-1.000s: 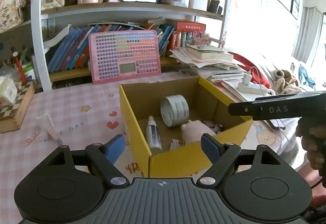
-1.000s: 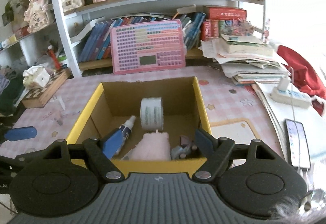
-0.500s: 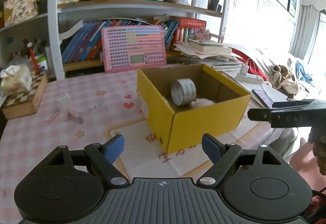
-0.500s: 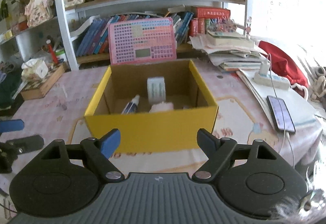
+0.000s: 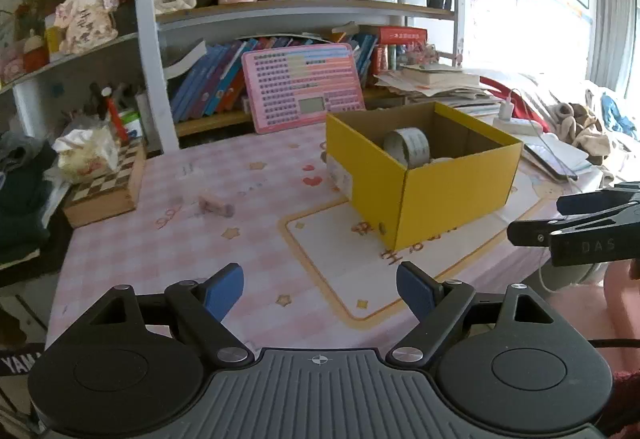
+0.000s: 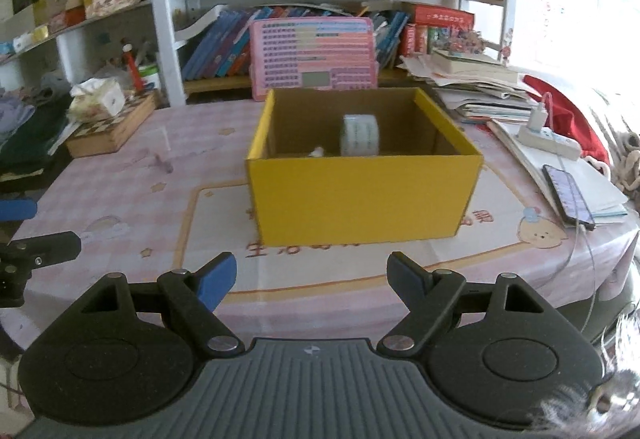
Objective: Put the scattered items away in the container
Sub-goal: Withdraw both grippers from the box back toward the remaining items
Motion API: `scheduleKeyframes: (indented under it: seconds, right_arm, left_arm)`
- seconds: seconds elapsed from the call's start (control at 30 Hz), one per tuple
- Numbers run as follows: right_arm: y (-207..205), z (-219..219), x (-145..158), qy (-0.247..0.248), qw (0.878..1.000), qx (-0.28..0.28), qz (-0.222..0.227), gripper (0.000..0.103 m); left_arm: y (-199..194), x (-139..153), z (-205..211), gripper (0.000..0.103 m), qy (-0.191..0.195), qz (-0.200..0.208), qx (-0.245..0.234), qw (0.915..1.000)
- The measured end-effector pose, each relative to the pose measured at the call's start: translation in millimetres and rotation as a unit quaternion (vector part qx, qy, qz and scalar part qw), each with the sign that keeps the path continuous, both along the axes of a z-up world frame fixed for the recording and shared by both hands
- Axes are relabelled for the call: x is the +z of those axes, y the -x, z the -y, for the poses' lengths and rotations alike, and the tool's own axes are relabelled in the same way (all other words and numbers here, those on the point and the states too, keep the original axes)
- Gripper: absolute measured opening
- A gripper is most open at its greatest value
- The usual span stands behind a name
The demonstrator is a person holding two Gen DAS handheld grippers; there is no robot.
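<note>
A yellow cardboard box [image 5: 452, 195] [image 6: 360, 195] stands on the pink checked tablecloth. Inside it a roll of tape [image 5: 408, 147] [image 6: 359, 134] stands on edge, and a bit of something white [image 6: 318, 152] shows beside it; the box's front wall hides the other contents. A small pinkish item [image 5: 216, 205] lies on the cloth left of the box. My left gripper [image 5: 320, 289] is open and empty, low over the near table edge. My right gripper [image 6: 310, 279] is open and empty in front of the box, and its side shows at the right edge of the left wrist view.
A pink keyboard toy [image 6: 314, 57] leans on the bookshelf behind the box. A chessboard box with a tissue pack [image 5: 104, 179] sits at left. Stacked papers, a power strip [image 6: 548, 137] and a phone [image 6: 568, 195] lie at right.
Both grippers have drawn back from over the box toward the near table edge. The box now looks smaller and farther, and its front wall hides most of its contents.
</note>
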State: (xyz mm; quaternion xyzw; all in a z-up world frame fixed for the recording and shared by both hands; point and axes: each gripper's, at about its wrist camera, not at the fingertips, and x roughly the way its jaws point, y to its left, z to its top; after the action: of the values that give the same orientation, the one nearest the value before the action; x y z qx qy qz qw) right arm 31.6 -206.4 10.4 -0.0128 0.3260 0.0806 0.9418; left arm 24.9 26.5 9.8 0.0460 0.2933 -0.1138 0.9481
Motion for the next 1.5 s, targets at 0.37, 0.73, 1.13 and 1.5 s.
scheduleKeyframes:
  seconds: [0.37, 0.73, 1.13, 1.5]
  right_arm:
    - [2, -37, -6, -0.002, 0.999, 0.044, -0.027, 0.081]
    - [-1, -67, -6, 0.011, 0.996, 0.088, -0.025, 0.080]
    - [-7, -103, -5, 0.021, 0.990, 0.140, -0.024, 0.068]
    - [-31, -115, -5, 0.019, 0.985, 0.169, -0.024, 0.061]
  left_arm:
    - [9, -9, -25, 0.086, 0.021, -0.023, 0.011, 0.9994]
    - [10, -9, -46, 0.086, 0.029, -0.023, 0.041, 0.9985]
    - [14, -9, -67, 0.086, 0.035, -0.022, 0.064, 0.9971]
    - [-6, -12, -70, 0.086, 0.030, -0.015, 0.066, 0.9973]
